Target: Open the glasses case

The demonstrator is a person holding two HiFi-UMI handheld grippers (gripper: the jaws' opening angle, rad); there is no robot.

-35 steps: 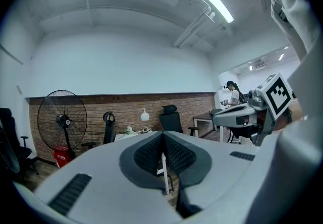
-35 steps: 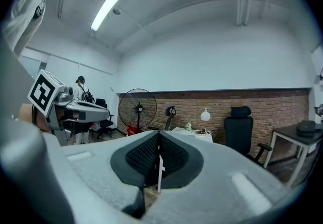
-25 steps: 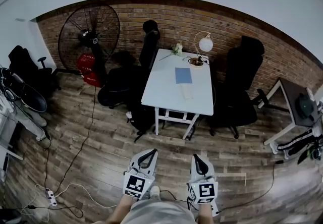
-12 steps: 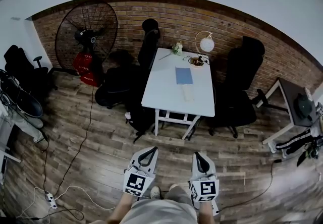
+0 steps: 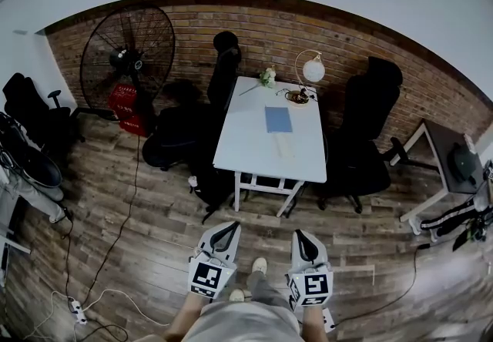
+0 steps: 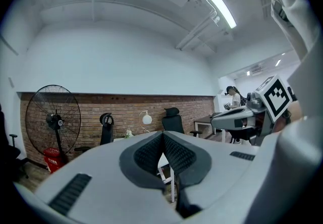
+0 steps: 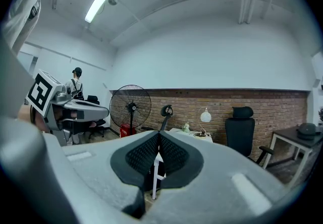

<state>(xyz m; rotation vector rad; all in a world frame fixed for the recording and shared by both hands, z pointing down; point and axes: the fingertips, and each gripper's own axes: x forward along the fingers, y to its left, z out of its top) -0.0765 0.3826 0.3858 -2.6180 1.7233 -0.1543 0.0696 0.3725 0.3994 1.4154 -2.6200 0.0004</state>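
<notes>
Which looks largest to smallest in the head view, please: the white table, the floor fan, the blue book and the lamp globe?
1. white table, barely ahead of the next
2. floor fan
3. blue book
4. lamp globe

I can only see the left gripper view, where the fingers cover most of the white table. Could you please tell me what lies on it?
Observer: In the head view, the white table carries a flat blue rectangle near its middle. A pale narrow thing lies just in front of it, towards the near edge. That could be the glasses case, but it is too small to tell.
Operator: Thank you. Is the right gripper holding anything?
Observer: No. Its own view shows its fingers shut together with nothing between them.
</notes>
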